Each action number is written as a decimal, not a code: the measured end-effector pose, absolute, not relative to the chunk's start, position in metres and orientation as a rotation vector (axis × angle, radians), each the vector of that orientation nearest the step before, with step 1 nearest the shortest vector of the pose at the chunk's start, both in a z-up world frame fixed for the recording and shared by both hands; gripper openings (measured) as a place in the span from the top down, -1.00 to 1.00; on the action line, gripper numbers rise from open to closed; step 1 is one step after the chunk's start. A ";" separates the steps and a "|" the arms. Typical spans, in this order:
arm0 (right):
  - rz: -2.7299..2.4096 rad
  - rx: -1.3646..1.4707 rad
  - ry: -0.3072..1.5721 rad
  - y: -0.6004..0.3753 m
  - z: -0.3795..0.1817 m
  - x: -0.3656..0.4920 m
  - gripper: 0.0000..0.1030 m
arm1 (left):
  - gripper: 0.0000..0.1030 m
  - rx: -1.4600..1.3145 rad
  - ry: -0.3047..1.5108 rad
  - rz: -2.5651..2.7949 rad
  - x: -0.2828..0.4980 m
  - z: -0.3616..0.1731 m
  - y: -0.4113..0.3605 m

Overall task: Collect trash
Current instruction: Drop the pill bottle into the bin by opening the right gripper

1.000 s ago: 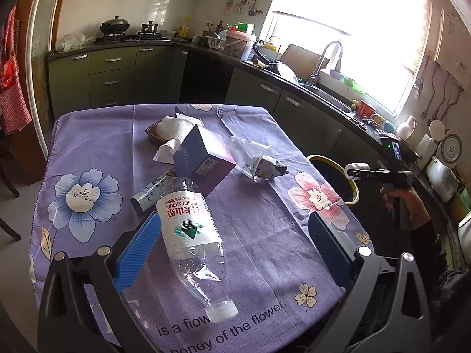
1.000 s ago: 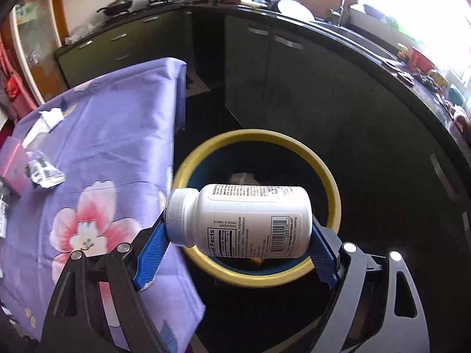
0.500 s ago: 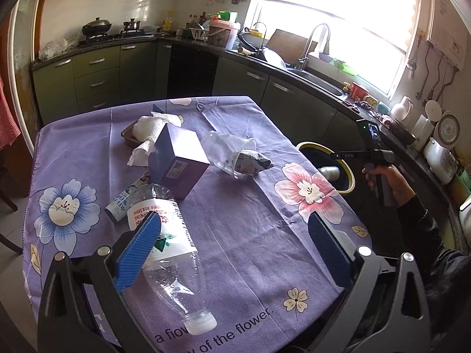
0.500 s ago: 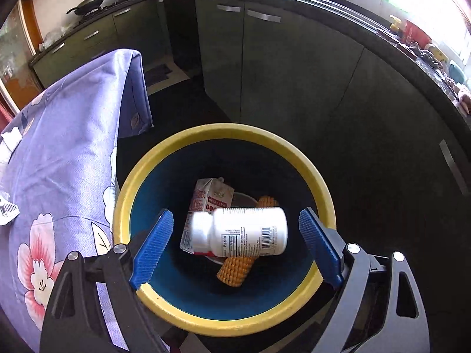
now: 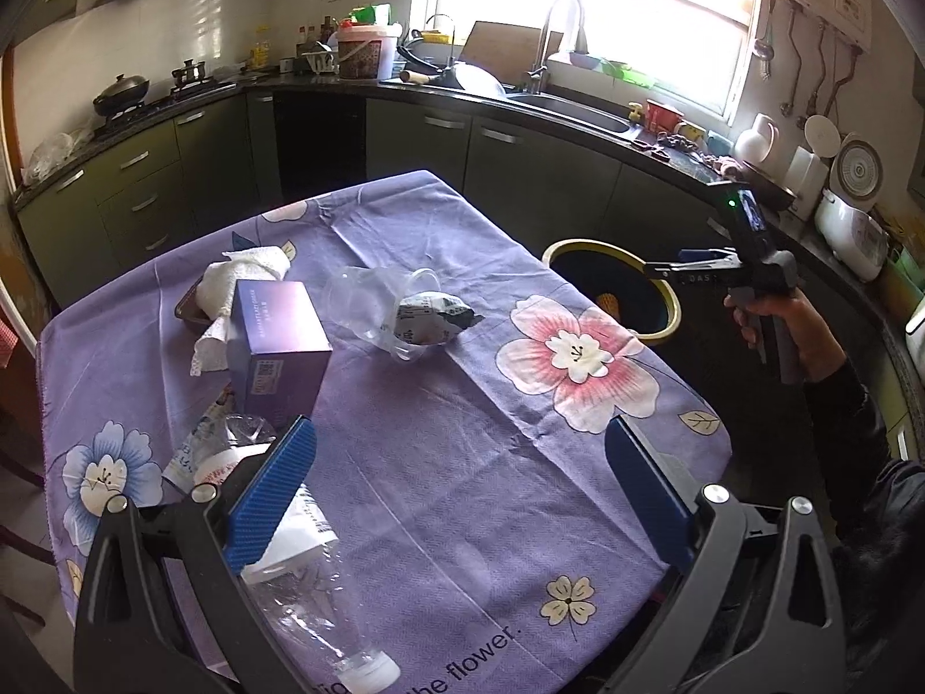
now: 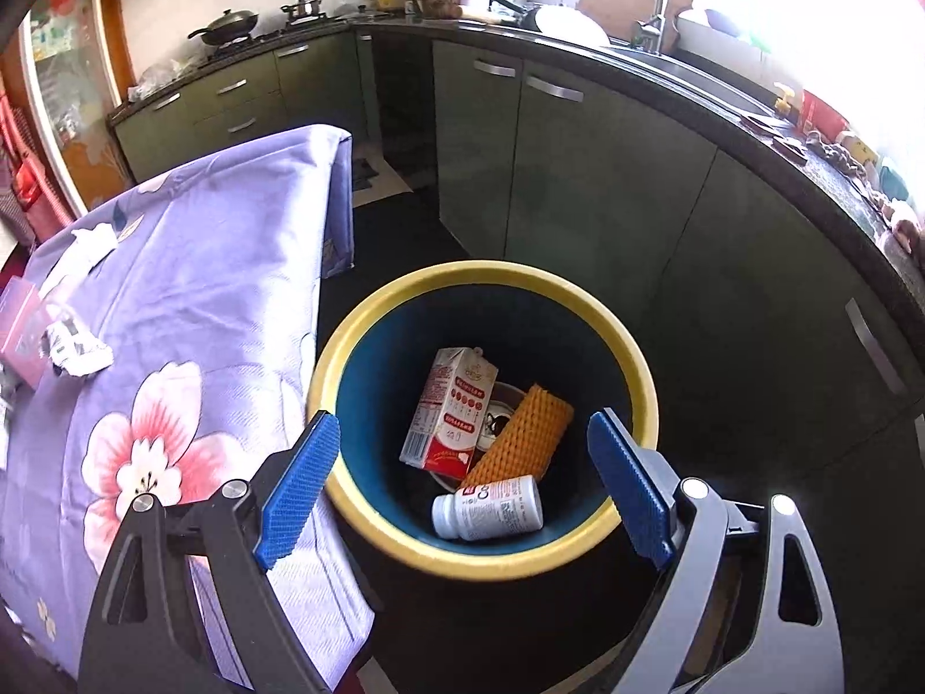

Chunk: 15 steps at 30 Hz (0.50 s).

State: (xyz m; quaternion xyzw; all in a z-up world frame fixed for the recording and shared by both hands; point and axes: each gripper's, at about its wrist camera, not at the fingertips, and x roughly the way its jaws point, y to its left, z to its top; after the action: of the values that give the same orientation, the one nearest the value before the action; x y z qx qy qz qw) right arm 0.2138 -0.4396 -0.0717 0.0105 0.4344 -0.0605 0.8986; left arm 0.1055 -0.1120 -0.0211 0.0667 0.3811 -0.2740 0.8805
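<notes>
My right gripper [image 6: 462, 486] is open and empty above the yellow-rimmed bin [image 6: 370, 341], which stands on the floor beside the table. In the bin lie a white pill bottle [image 6: 491, 509], a red-and-white carton [image 6: 451, 410] and an orange foam sleeve [image 6: 520, 434]. My left gripper [image 5: 462, 491] is open over the near table edge. A clear plastic bottle [image 5: 312, 595] lies under its left finger. A purple box [image 5: 277, 341], a crumpled clear bag with a wrapper [image 5: 416, 318] and white paper towels [image 5: 243, 277] lie on the purple flowered tablecloth [image 5: 462, 393]. The right gripper also shows in the left wrist view [image 5: 688, 272], over the bin [image 5: 670, 324].
Dark green kitchen cabinets [image 6: 578, 173] curve round behind the bin, with a sink and counter clutter above. The table edge [image 6: 324, 312] hangs close to the bin's left. A small tray [image 5: 188, 309] sits under the paper towels.
My right gripper opened and the white pill bottle dropped into the bin. The right gripper has pulled back a little. My left gripper has shifted right, so the clear bottle now lies at its left.
</notes>
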 end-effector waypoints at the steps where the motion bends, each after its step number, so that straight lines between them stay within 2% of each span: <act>1: -0.125 0.013 0.899 -0.438 -0.072 0.212 -0.68 | -0.85 0.131 0.800 -0.551 0.111 -0.019 -0.107; 8: -0.097 0.005 0.911 -0.429 -0.079 0.214 -0.68 | -0.85 0.049 0.873 -0.489 0.167 -0.002 -0.078; 15: -0.066 0.002 0.928 -0.417 -0.086 0.216 -0.68 | -0.85 0.036 0.974 -0.524 0.260 0.000 -0.078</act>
State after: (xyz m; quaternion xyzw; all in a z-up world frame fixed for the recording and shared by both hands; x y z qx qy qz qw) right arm 0.2155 -0.4173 -0.0861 0.0010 0.4477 -0.0317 0.8936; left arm 0.2598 -0.0783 0.0002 0.0170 0.4623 -0.2488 0.8509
